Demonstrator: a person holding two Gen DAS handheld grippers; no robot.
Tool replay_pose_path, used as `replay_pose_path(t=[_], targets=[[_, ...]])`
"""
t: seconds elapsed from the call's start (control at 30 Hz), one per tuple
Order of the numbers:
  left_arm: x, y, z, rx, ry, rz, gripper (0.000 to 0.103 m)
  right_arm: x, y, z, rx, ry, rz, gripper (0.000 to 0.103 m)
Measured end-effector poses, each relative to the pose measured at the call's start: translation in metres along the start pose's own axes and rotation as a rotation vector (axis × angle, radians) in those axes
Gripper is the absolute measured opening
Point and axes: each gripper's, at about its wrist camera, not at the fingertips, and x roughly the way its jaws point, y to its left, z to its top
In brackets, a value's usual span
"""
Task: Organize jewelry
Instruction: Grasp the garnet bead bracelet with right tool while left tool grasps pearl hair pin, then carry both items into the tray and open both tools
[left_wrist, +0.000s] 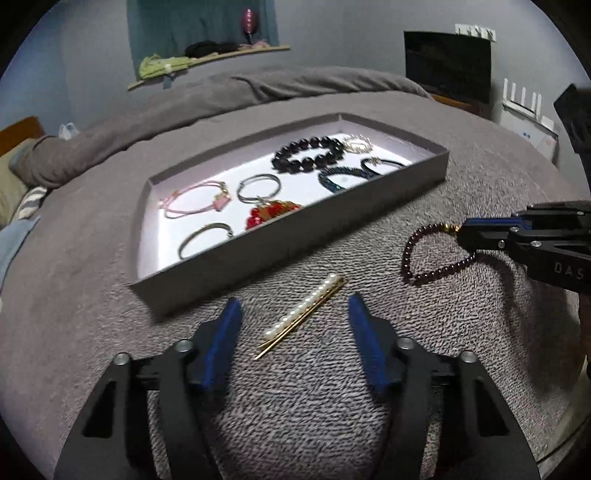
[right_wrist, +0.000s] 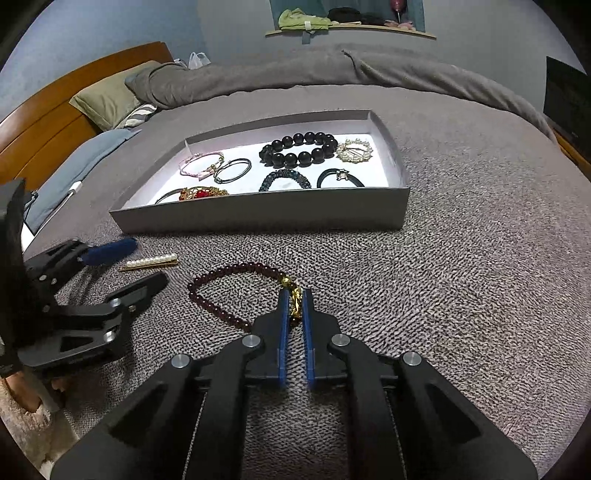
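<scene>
- Right gripper (right_wrist: 295, 306) has its jaws narrow, pinched on the gold charm (right_wrist: 294, 301) of the garnet bracelet (right_wrist: 221, 291); the rest of the loop lies on the blanket (right_wrist: 461, 295), trailing to the left.
- Left gripper (left_wrist: 293, 314) stands wide, one blue pad on each side of the pearl pin (left_wrist: 306, 314), which lies flat and seems untouched, though the view is blurred.
- Bracelet: small dark-red beads, a gold cluster at the clasp.
- Pin: a row of white pearls on a thin gold bar.
- Tray (right_wrist: 258, 214) sits just beyond both pieces, its near wall a low grey lip.
- Inside lie a black bead bracelet (right_wrist: 299, 149), a pearl brooch (right_wrist: 354, 150), a pink cord (right_wrist: 201, 164) and other bands, with white floor bare in the middle.
- Bare blanket lies right of the tray.
</scene>
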Motion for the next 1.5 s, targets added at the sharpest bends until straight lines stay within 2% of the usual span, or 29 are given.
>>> replay_pose_path(t=[0.03, 0.1, 0.23, 0.37, 0.4, 0.47, 0.5, 0.7, 0.8, 0.9, 1.1, 1.3, 1.5], targets=[[-0.001, 0.0, 0.0, 0.003, -0.002, -0.009, 0.052, 0.0, 0.0, 0.0, -0.001, 0.001, 0.006, 0.014], [-0.002, -0.002, -0.001, 0.011, -0.001, -0.028, 0.038, 0.0, 0.002, 0.0, -0.009, 0.001, 0.014, 0.019], [-0.004, -0.007, -0.003, 0.034, 0.005, -0.044, 0.023, 0.003, 0.008, 0.0, -0.043, -0.001, 0.013, 0.028], [-0.009, -0.007, -0.005, 0.029, 0.006, -0.077, 0.009, 0.004, 0.011, 0.0, -0.065, -0.002, -0.003, 0.027], [-0.009, -0.007, -0.006, 0.028, 0.006, -0.081, 0.006, 0.004, 0.012, 0.0, -0.069, -0.002, -0.007, 0.02], [-0.011, -0.007, -0.007, 0.028, 0.006, -0.083, 0.006, 0.003, 0.013, 0.0, -0.085, -0.009, -0.015, 0.007], [-0.012, -0.008, -0.007, 0.029, 0.005, -0.084, 0.006, 0.002, 0.013, 0.0, -0.086, -0.016, -0.016, 0.007], [-0.026, -0.006, -0.006, 0.015, -0.032, -0.086, 0.006, -0.02, 0.017, 0.005, -0.094, -0.119, -0.014, 0.006], [-0.04, 0.001, 0.002, -0.017, -0.077, -0.078, 0.006, -0.032, 0.02, 0.009, -0.098, -0.172, -0.009, 0.006], [-0.046, 0.013, 0.018, -0.045, -0.114, -0.037, 0.006, -0.041, 0.022, 0.015, -0.094, -0.201, -0.011, 0.006], [-0.046, 0.051, 0.049, -0.114, -0.123, 0.018, 0.006, -0.058, 0.028, 0.045, -0.112, -0.273, -0.035, 0.006], [-0.02, 0.094, 0.073, -0.174, -0.081, 0.025, 0.006, -0.058, 0.026, 0.083, -0.111, -0.32, -0.047, 0.006], [0.017, 0.108, 0.085, -0.133, 0.018, -0.035, 0.006, -0.021, 0.03, 0.119, -0.101, -0.297, 0.013, 0.006]])
